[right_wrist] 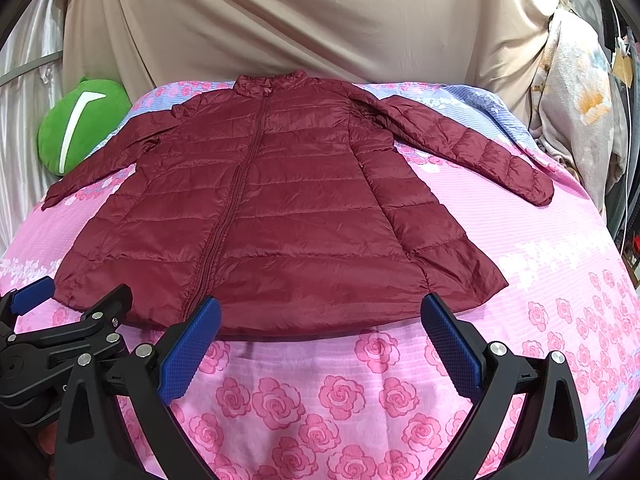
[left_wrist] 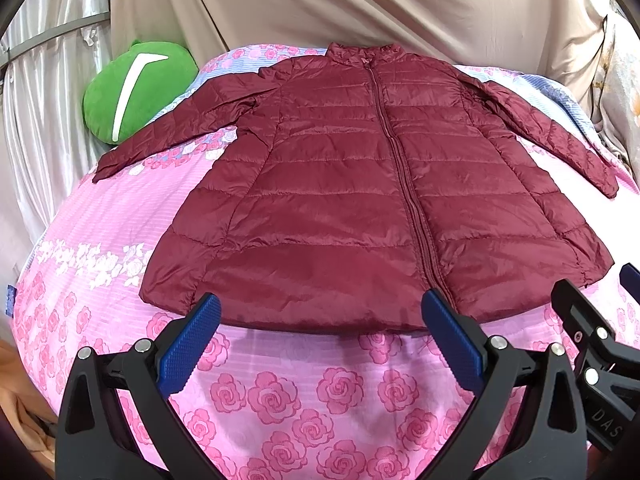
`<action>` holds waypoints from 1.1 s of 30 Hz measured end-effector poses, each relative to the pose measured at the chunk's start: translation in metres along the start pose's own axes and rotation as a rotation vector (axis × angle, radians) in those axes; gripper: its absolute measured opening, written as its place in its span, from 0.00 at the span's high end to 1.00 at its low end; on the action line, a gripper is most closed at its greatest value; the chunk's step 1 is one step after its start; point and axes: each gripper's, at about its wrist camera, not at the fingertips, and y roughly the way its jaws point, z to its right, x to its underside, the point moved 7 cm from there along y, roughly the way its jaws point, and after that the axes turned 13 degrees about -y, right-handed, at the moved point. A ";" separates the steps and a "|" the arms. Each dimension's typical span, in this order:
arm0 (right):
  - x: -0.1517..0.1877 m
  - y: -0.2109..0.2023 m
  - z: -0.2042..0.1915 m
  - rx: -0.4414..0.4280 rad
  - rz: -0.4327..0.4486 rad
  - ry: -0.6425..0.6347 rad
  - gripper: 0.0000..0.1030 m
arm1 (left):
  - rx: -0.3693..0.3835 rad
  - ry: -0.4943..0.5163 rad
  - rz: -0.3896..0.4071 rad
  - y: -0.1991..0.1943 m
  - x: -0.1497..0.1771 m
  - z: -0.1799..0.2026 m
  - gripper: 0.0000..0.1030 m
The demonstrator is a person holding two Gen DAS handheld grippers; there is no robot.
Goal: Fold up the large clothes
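A dark red quilted jacket [left_wrist: 360, 184] [right_wrist: 264, 216] lies flat and zipped on the pink rose-print bedspread [left_wrist: 320, 392] [right_wrist: 328, 396], collar far, hem near, both sleeves spread outward. My left gripper [left_wrist: 320, 304] hovers open just before the hem, left of the zip, its blue pads [left_wrist: 188, 348] holding nothing. My right gripper [right_wrist: 320, 308] is likewise open before the hem, right of the zip, blue pads [right_wrist: 452, 344] wide apart. Each gripper shows at the other view's edge: the right gripper [left_wrist: 592, 320] and the left gripper [right_wrist: 72, 300].
A green plush cushion [left_wrist: 136, 88] [right_wrist: 80, 124] rests at the bed's far left, near the left sleeve. Beige drapery [left_wrist: 360, 4] hangs behind the bed. A patterned cloth [right_wrist: 576, 96] hangs at the far right. Bare bedspread lies beside both jacket sides.
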 end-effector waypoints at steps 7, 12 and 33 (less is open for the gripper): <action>-0.001 0.000 0.000 0.000 0.000 0.002 0.05 | -0.001 0.002 -0.001 0.002 -0.002 -0.001 0.05; -0.001 0.001 0.000 -0.001 -0.001 0.001 0.05 | -0.003 0.001 -0.002 0.002 -0.002 0.000 0.05; -0.001 0.004 0.002 -0.003 -0.004 0.005 0.05 | -0.005 0.004 -0.003 0.005 -0.002 0.001 0.05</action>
